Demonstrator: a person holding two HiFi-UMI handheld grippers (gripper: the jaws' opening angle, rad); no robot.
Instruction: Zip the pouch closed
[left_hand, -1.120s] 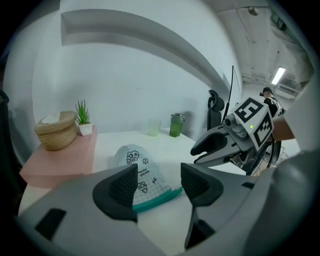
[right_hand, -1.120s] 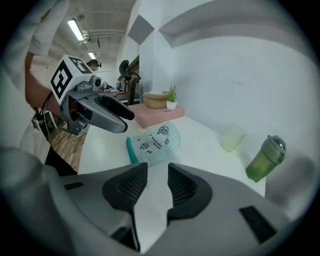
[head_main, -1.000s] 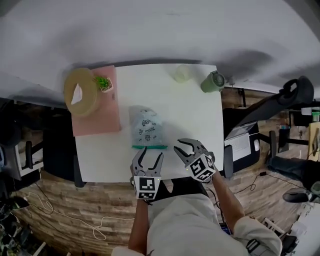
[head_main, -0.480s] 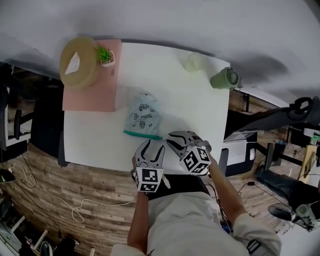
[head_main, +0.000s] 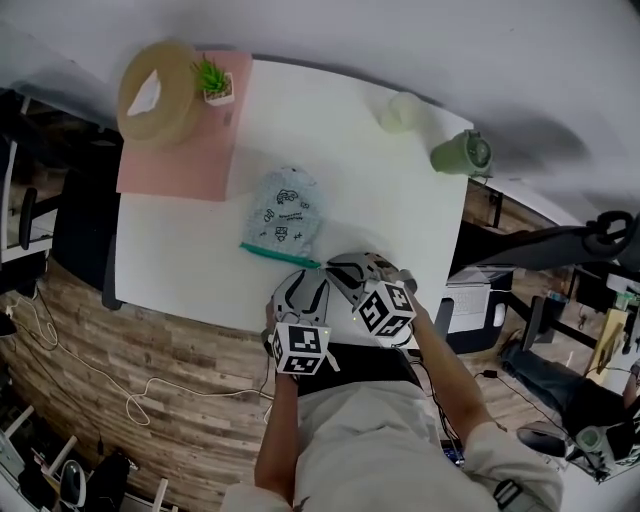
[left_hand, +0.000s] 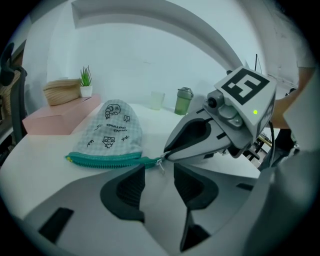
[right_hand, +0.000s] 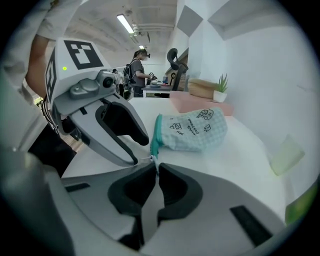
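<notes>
The white table (head_main: 375, 205) is seen from above, with its near edge at 6 o'clock, just beneath both grippers. Bare surface is left at 3 o'clock of the pouch (head_main: 283, 210) as far as the right edge, and a narrower strip is left at 9 o'clock. A pink board (head_main: 175, 150) is laid at 10 o'clock, carrying a round tan basket (head_main: 150, 85) and a small potted plant (head_main: 214, 82). A clear cup (head_main: 400, 112) and a green cup (head_main: 462, 155) are set well apart from the pouch at 1 o'clock, near the far edge.

The pouch is laid flat, its teal zipper (head_main: 278, 256) turned toward 6 o'clock. The right gripper (right_hand: 155, 167) is pinched together on the zipper tail (left_hand: 156, 160), at 5 o'clock of the pouch; whether tape or pull tab is caught cannot be told. The left gripper (left_hand: 159, 172) is held with jaws apart and nothing between them, the zipper tail lying just ahead of its tips at 12 o'clock.
</notes>
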